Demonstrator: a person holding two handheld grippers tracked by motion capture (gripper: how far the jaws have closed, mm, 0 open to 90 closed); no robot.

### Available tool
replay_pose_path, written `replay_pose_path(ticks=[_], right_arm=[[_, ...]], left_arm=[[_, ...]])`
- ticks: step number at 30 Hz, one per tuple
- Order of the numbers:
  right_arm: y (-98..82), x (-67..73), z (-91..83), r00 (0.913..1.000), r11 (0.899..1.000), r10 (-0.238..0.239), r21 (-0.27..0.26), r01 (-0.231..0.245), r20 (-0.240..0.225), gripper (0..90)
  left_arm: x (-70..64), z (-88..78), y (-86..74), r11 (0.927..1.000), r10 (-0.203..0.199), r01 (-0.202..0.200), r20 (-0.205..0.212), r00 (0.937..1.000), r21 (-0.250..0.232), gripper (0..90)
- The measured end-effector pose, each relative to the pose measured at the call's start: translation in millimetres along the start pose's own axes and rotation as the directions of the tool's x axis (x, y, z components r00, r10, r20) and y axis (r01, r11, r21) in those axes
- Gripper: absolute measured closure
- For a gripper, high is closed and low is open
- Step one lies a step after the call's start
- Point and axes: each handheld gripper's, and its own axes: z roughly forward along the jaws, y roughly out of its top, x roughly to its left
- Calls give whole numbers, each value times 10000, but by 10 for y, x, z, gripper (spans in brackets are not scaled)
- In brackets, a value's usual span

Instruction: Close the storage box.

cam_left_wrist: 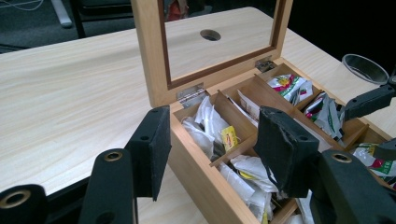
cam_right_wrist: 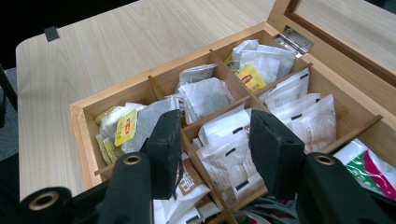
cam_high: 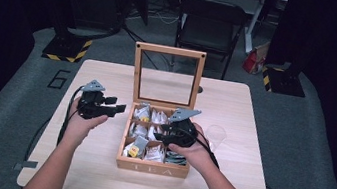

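Wooden dividers are your main risk: your right claw [cam_right_wrist: 215,154] hovers partly open and empty over the middle cells of the tea box [cam_high: 152,165], and one pad could catch a divider [cam_right_wrist: 198,161] and shove the box across the counter [cam_high: 89,168]. The white sachets [cam_right_wrist: 233,154] beneath it look thin, slippery and loosely stacked, so you may pinch several. Your left claw [cam_left_wrist: 210,149], also half open, seems to hold nothing beside the box's left wall.
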Motion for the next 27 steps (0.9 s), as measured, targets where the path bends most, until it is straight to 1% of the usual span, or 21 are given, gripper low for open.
replay_pose_path(ticks=[2, 3, 4, 5, 6, 10, 11, 12, 13, 14, 15, 17, 18, 20, 22, 23, 24, 25, 27], right_arm=[[9, 8, 20, 10000, 10000, 23, 3, -23, -83, 537], [16, 15, 40, 9999, 10000, -9, 4, 9, -120, 537], [19, 15, 48, 9999, 9999, -99, 27, 99, -137, 537], [24, 30, 62, 9999, 10000, 17, 32, -16, -150, 539], [26, 28, 70, 9998, 9999, -77, 68, 78, -197, 542], [48, 55, 129, 9994, 9999, -71, 72, 74, -340, 554], [51, 60, 146, 9990, 9998, -159, 110, 163, -418, 556], [53, 72, 156, 9990, 9998, -93, 156, 100, -440, 557], [57, 76, 173, 9988, 9996, -212, 156, 219, -437, 556], [58, 92, 188, 9989, 9997, -230, 107, 235, -407, 552], [60, 109, 198, 9987, 9995, -313, 71, 317, -412, 534], [65, 123, 222, 9979, 9994, -353, 48, 357, -546, 514], [69, 125, 241, 9966, 9988, -465, 126, 475, -678, 512], [69, 139, 264, 9960, 9987, -448, 226, 467, -767, 512], [68, 152, 290, 9959, 9983, -476, 297, 500, -763, 510], [69, 152, 301, 9965, 9985, -405, 326, 429, -731, 515], [70, 153, 306, 9968, 9987, -288, 390, 318, -744, 530], [71, 143, 316, 9962, 9986, -253, 441, 291, -834, 545], [71, 138, 336, 9964, 9985, -208, 480, 248, -819, 570]], left_arm=[[14, -16, -9, 10000, -38, 38, -41, 10000, 19, 441], [12, -19, -13, 9999, -129, 129, -85, 9999, -26, 436], [18, -27, -16, 9999, -138, 138, -75, 9999, -33, 436], [18, -29, -19, 9998, -166, 165, -67, 9998, -96, 436], [23, -37, -20, 9999, -130, 130, -74, 9999, -59, 436], [26, -47, -34, 9999, -133, 132, -134, 9998, -56, 435], [26, -48, -36, 9999, -132, 132, -132, 9998, -46, 435], [25, -49, -38, 9999, -123, 123, -127, 9998, -27, 435], [27, -49, -39, 10000, -98, 98, -145, 9998, 2, 435], [27, -49, -41, 10000, -82, 83, -192, 9998, 22, 435], [24, -47, -43, 10000, -67, 67, -225, 9997, 10, 435], [19, -46, -47, 9999, -95, 97, -263, 9996, 53, 431], [17, -42, -50, 9999, -76, 78, -277, 9996, 65, 426], [18, -40, -51, 10000, 14, -12, -246, 9997, 85, 426], [8, -37, -53, 10000, -18, 18, -278, 9996, -1, 426], [8, -40, -52, 10000, 6, -6, -274, 9996, 6, 427], [9, -43, -51, 10000, 13, -13, -267, 9996, 1, 427], [11, -45, -51, 10000, 6, -6, -243, 9997, 1, 428], [14, -42, -56, 10000, 4, -4, -243, 9997, -3, 430]])
